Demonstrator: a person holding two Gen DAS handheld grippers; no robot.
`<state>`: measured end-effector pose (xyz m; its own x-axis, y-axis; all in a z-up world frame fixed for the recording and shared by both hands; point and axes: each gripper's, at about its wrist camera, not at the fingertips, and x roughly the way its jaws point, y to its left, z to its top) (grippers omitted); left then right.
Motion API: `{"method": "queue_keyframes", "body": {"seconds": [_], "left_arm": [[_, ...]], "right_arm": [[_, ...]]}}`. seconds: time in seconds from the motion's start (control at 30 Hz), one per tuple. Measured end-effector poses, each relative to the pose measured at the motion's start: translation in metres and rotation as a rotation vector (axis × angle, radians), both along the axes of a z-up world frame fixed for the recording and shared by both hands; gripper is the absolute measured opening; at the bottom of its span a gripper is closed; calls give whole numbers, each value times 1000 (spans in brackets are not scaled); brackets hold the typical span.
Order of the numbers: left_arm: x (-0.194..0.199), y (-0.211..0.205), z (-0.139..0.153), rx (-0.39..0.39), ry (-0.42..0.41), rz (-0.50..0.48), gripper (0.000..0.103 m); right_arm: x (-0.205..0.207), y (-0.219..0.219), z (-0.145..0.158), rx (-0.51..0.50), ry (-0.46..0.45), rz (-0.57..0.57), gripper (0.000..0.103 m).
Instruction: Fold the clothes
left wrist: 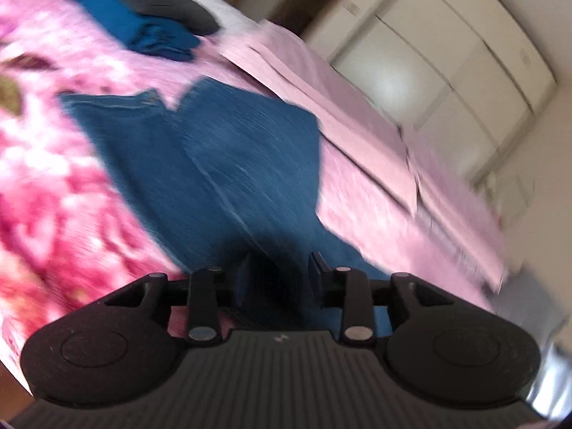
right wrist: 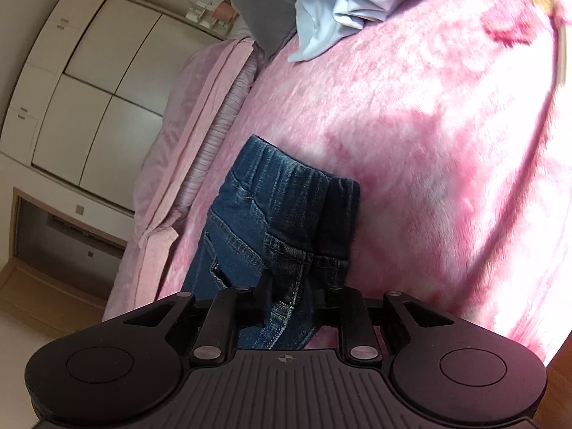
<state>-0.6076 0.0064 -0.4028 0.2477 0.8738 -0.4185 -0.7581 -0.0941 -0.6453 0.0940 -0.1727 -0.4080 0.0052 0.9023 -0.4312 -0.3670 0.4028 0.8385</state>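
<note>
1. Clearly, the jeans (right wrist: pixel 271 221) are soft but heavy denim: limp enough to sag, thick at the seams and elastic waistband, not slippery. Hems, seams and waistband edges give the firmest hold.
2. They lie on the pink fleece blanket (right wrist: pixel 429 143), near its edge, with the waistband pointing away from the right gripper (right wrist: pixel 291 287).
3. The right gripper's jaws pinch a bunched, seamed fold of denim; cloth fills the gap between them.
4. The left gripper (left wrist: pixel 282 268) sits over the spread leg fabric (left wrist: pixel 221 164). Its jaws stand apart with dark cloth between; blur makes it unclear whether they grip.
5. Folded clothes (left wrist: pixel 143 21) are stacked farther up the bed, well apart.
</note>
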Motion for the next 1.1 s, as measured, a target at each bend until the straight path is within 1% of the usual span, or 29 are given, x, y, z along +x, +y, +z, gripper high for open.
{"method": "queue_keyframes", "body": {"seconds": [0.07,0.13,0.23,0.3,0.33,0.37,0.4,0.43,0.5,0.53,0.6,0.63,0.67,0.7,0.73,0.77,0.8,0.83,0.87,0.93,1.0,1.1], "left_arm": [[-22,3,-2,2,-81,70,33],[-40,9,-4,-3,-133,126,38],[-57,27,-8,-34,-206,150,38],[-61,40,-9,-34,-246,153,36],[-61,46,-7,-29,-252,149,30],[-60,51,-4,-21,-252,143,0],[-59,51,6,21,-215,139,0],[-57,48,18,79,-161,136,0],[-52,33,49,235,-1,103,0],[-49,25,56,253,82,94,0],[-45,10,60,242,243,87,0],[-48,7,51,182,290,99,0],[-52,6,37,98,322,116,0],[-61,7,21,-1,298,132,0],[-73,4,7,-37,193,159,0],[-87,-1,-4,-41,63,190,0],[-98,-5,-10,-40,-56,215,0],[-105,-6,-10,-34,-140,233,3],[-109,-6,-9,-28,-180,244,11],[-115,-5,-5,-15,-231,260,18],[-118,-8,-4,-19,-261,262,18],[-115,-16,-8,-18,-294,295,20]], "right_arm": [[-1,1,0,-1,-7,-2,20],[-3,3,1,-4,-18,-4,20],[-4,6,1,-11,-39,2,20],[-5,6,0,-11,-42,-2,20],[-5,6,0,-10,-44,-5,20],[-7,8,0,-10,-46,-7,20],[-8,8,0,-12,-51,-8,20],[-9,9,1,-17,-56,-7,20],[-10,12,2,-29,-67,-5,20],[-11,14,3,-36,-73,-4,20],[-12,17,4,-46,-84,-2,20],[-13,18,4,-49,-89,-1,20],[-13,18,4,-51,-93,-1,20],[-13,19,4,-52,-95,-1,20],[-13,19,4,-53,-96,-1,20],[-13,19,4,-55,-96,1,20],[-12,20,5,-57,-95,4,20],[-12,21,6,-61,-92,7,21],[-11,21,7,-67,-88,11,21],[-10,23,8,-81,-90,18,21],[-10,25,9,-84,-94,18,21],[-10,22,7,-70,-86,8,21]]}}
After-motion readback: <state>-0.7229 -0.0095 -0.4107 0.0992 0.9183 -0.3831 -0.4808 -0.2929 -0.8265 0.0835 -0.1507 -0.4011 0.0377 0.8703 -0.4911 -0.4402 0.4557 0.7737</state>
